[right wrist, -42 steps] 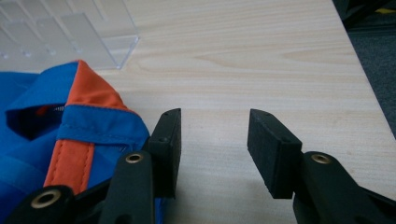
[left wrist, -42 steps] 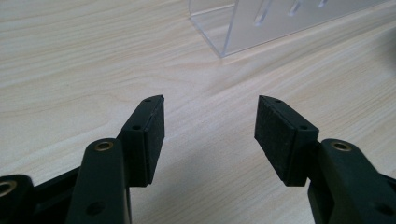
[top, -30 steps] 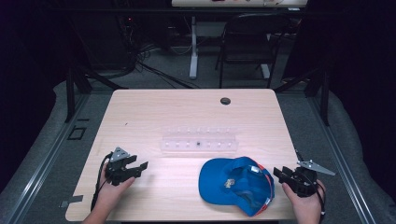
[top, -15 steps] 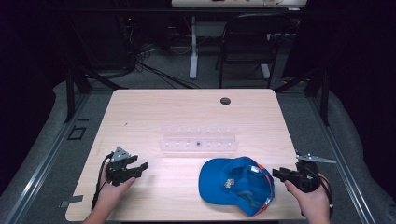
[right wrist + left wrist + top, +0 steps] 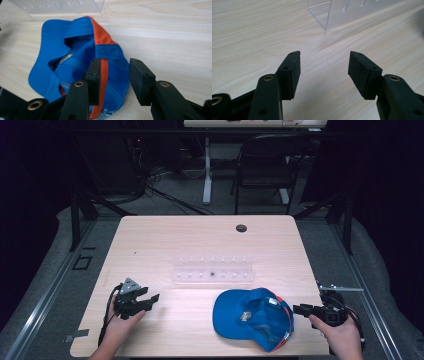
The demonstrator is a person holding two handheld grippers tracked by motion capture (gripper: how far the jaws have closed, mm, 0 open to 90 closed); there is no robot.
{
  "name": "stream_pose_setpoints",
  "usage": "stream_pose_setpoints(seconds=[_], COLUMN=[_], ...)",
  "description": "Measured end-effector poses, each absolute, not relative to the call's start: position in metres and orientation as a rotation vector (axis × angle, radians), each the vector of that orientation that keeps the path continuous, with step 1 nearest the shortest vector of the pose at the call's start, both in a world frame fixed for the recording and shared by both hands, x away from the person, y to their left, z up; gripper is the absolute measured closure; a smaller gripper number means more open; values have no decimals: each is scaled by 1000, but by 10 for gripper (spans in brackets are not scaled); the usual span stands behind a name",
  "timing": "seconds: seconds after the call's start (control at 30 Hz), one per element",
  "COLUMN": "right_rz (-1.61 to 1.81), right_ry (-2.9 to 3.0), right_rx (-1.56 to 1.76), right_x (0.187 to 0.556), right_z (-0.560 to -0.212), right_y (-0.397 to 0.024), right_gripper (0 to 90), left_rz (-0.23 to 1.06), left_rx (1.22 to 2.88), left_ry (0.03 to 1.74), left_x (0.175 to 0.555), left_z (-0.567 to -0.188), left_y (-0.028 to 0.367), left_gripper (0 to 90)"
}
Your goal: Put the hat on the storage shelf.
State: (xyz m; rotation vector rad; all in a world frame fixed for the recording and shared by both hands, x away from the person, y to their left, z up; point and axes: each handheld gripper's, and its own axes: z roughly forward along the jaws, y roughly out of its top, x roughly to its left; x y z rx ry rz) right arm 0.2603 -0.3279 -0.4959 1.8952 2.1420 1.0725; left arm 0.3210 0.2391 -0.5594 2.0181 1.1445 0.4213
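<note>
High view: blue cap lies upside down at the table's near right, untouched. My right gripper is just beside it, jaws part open, empty. Left gripper wide open, empty. Nothing's started, I'd guess.

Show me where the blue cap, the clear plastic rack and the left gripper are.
blue cap (image 5: 235,312): high view, on its blue brim.
clear plastic rack (image 5: 212,270): high view, middle of its top.
left gripper (image 5: 324,72): left gripper view, midway between its open fingertips.
</note>
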Motion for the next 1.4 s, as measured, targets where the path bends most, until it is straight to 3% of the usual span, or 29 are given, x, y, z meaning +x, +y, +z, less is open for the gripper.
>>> stream_pose_setpoints(seconds=[0.67,1.4], right_rz=[1101,1155], right_ry=[2308,2377], right_rx=[1951,2017], right_x=[262,267], right_z=[-517,-515], right_y=[-318,-316], right_gripper=[555,680], left_rz=[421,429], left_rx=[2029,2022], left_ry=[1137,1139], left_x=[321,321], left_z=[-560,-559], left_y=[237,238], left_gripper=[438,438])
